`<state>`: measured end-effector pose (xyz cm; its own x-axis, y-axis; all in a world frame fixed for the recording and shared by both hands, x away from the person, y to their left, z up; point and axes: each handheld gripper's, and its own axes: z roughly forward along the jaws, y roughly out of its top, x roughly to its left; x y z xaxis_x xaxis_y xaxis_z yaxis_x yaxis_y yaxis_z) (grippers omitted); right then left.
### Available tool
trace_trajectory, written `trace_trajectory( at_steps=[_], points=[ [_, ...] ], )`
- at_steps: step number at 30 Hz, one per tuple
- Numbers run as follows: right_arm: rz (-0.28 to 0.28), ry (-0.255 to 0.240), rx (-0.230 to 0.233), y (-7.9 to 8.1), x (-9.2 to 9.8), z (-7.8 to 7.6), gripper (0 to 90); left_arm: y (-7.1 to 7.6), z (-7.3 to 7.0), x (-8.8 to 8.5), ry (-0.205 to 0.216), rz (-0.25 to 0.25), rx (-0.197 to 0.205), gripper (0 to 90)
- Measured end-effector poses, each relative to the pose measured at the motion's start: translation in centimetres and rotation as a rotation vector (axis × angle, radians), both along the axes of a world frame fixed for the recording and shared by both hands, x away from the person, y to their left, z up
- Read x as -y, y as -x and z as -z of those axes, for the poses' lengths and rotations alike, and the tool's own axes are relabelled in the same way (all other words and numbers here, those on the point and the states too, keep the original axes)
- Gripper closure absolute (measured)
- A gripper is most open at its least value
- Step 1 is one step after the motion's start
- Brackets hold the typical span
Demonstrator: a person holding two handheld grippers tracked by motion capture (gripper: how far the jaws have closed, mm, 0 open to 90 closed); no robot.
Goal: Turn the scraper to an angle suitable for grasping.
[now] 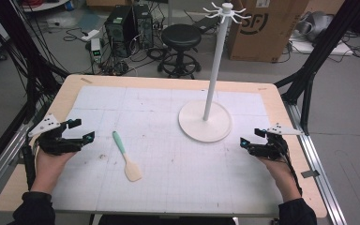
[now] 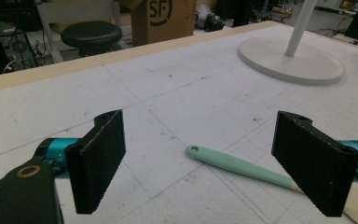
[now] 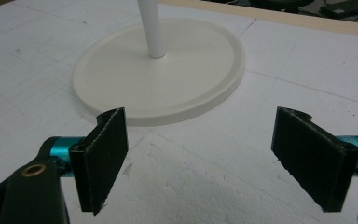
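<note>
High view: a spatula [image 1: 126, 157] is lying flat on the worktop [image 1: 168, 140], untouched, just beside the left hand-held gripper [image 1: 82, 130].
Both the left and the right hand-held gripper [image 1: 252, 137] are held wide open and empty. The thin handle [image 2: 233, 163] can be missed or pushed away if the jaws are closed too high. The hook stand [image 1: 205, 119] can be tipped if its pole is struck.

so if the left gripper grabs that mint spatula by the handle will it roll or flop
The spatula lies flat on the table, and its broad cream blade probably stops rolling. The slim handle looks smooth, so it may slip or pivot in the pads. The blade may be soft and could bend slightly.
</note>
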<state>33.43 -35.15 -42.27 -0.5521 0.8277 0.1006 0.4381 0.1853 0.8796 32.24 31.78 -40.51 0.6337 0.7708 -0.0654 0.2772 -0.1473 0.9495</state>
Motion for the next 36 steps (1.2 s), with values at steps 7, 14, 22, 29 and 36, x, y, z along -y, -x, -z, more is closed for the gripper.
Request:
trace_trajectory(
  at_steps=[7,14,22,29,36],
  points=[
    [0.003,0.001,0.005,-0.1,0.1,0.0,17.7,0.1,0.1,-0.1,0.018,-0.002,-0.023,18.8],
    [0.002,-0.001,0.004,0.0,0.0,0.0,17.7,0.1,0.7,0.4,-0.021,0.045,-0.073,38.0],
    [0.003,0.002,0.001,-0.1,0.1,0.0,17.7,0.1,1.8,1.3,-0.077,0.059,-0.138,68.8],
    [0.000,0.007,0.002,-0.1,0.0,0.0,17.7,-0.2,2.3,2.0,-0.092,0.052,-0.176,84.6],
    [0.001,0.003,0.000,-0.1,0.0,0.0,17.7,-0.4,2.7,2.4,-0.108,0.070,-0.202,89.7]
  ],
)
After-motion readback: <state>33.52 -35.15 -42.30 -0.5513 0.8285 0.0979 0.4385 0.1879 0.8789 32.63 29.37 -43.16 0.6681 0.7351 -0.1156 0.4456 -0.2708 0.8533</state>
